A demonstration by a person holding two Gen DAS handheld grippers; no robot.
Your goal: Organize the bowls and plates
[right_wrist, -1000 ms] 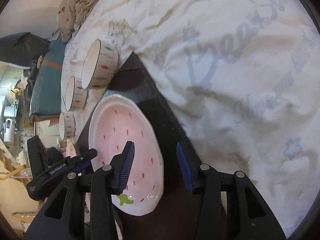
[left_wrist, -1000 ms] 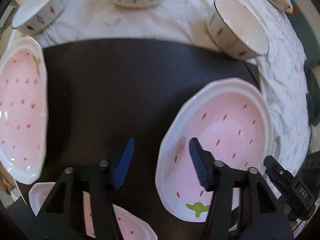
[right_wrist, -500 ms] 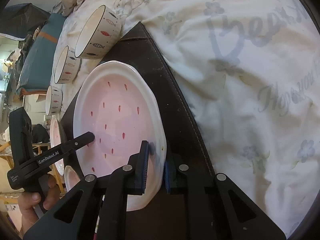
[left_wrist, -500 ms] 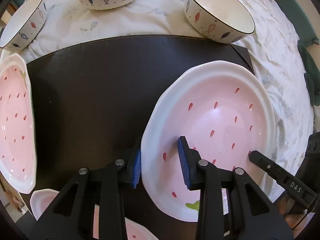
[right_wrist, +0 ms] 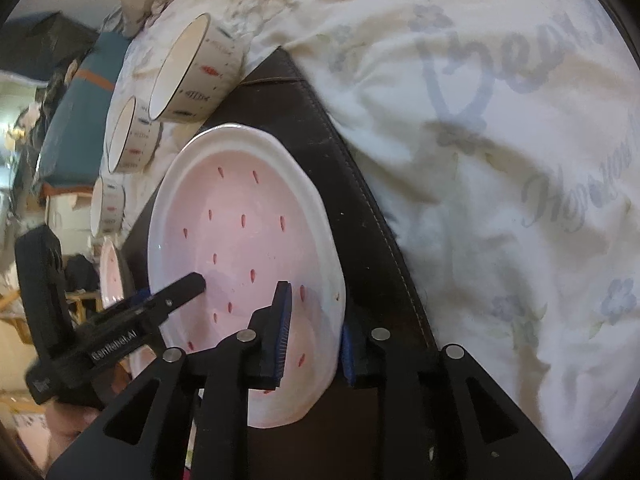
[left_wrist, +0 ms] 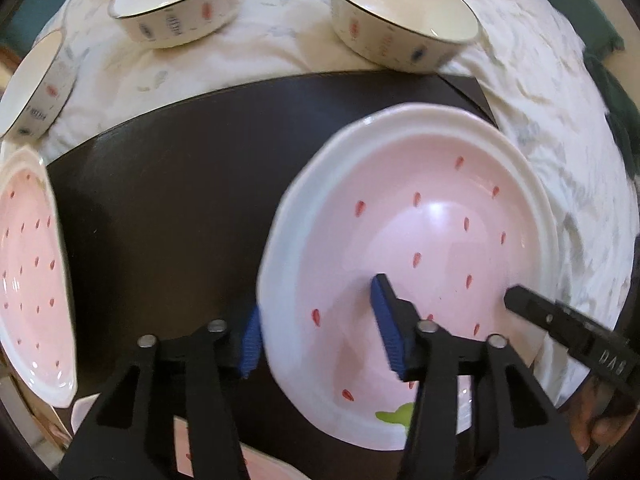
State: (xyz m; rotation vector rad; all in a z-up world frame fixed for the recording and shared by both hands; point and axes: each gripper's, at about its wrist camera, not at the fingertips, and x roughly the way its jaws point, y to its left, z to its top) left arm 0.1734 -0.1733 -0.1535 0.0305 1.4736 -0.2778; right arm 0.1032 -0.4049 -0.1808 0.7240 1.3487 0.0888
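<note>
Pink strawberry-patterned ceramic plate lies on the dark leather mat. Left gripper and right gripper each straddle opposite rims, jaws having just widened, pads loosely bracketing it, probably for a shared lift. Fish-patterned bowls sit beyond the mat.

We record one strawberry plate on the right part of a placemat, itself laid on a printed bedsheet. Behind the placemat's far edge we list three fish-pattern bowls on the sheet: right bowl, middle bowl, left bowl. We enter a second strawberry plate overlapping the placemat's left edge, and a third plate at its near edge, partly hidden.
</note>
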